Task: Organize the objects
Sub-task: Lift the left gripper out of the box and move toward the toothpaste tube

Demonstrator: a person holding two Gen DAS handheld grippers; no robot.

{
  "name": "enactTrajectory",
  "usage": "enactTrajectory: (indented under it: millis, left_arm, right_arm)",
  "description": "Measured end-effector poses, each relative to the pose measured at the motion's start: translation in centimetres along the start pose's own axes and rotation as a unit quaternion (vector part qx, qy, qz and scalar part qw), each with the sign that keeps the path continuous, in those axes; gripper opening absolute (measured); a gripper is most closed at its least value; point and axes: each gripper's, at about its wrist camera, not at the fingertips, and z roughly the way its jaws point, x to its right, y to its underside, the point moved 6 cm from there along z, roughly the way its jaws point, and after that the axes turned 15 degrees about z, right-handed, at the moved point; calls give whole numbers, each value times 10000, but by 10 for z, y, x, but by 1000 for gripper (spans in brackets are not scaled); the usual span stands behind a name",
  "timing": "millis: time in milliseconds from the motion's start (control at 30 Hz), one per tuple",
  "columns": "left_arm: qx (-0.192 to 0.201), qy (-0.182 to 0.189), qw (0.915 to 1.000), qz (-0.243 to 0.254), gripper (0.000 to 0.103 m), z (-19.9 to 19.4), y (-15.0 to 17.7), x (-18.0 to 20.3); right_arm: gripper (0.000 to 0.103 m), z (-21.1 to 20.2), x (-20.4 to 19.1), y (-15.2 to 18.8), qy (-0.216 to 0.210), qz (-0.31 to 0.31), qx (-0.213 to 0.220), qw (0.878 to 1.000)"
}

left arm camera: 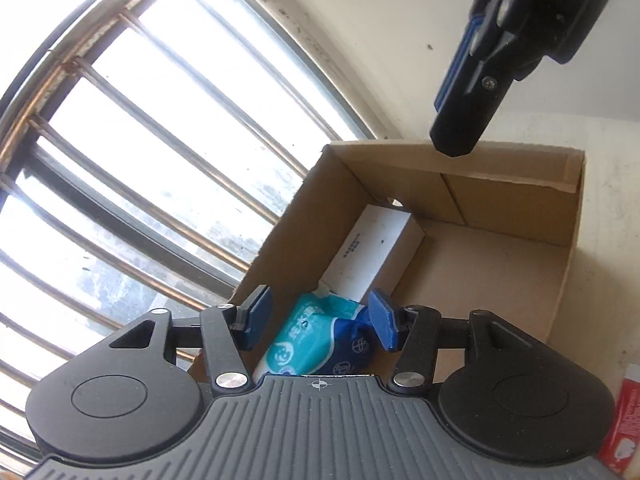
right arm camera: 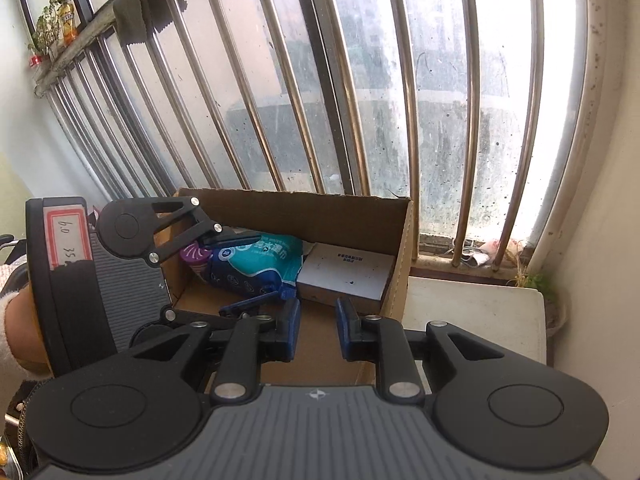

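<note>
An open cardboard box (right arm camera: 400, 248) sits on a white table (right arm camera: 480, 312) beside a barred window (right arm camera: 360, 80). Inside lie three things: a flat white carton (right arm camera: 344, 276), a crinkly blue-teal wipes pack (right arm camera: 256, 264), and a purple item (right arm camera: 196, 258). Left gripper (left arm camera: 320, 318) hovers above the pack, fingers spread, empty. Right gripper (right arm camera: 318, 328) is likewise parted, holding nothing.

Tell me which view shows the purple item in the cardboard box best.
Right wrist view: the purple item shows at the cardboard box's left end, beside the blue-teal wipes pack, partly behind the left tool. The left wrist view does not show it.
</note>
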Motion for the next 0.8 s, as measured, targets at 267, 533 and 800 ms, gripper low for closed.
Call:
enactTrajectory:
  millis: [267,533,800]
  left_arm:
    - [858,-33,9913,-998,63,-62,-6,43]
    - [1070,649,9833,-1324,64,-92,21,122]
    - [879,1120,9812,-1304,71,-67,52,172]
  right_arm:
    - [24,-65,-37,53,-290,-522,333,9977]
    - [24,-71,-39,117,-435,-510,537,9963]
    - [24,-19,-31,178,-392,-825,-58,9958]
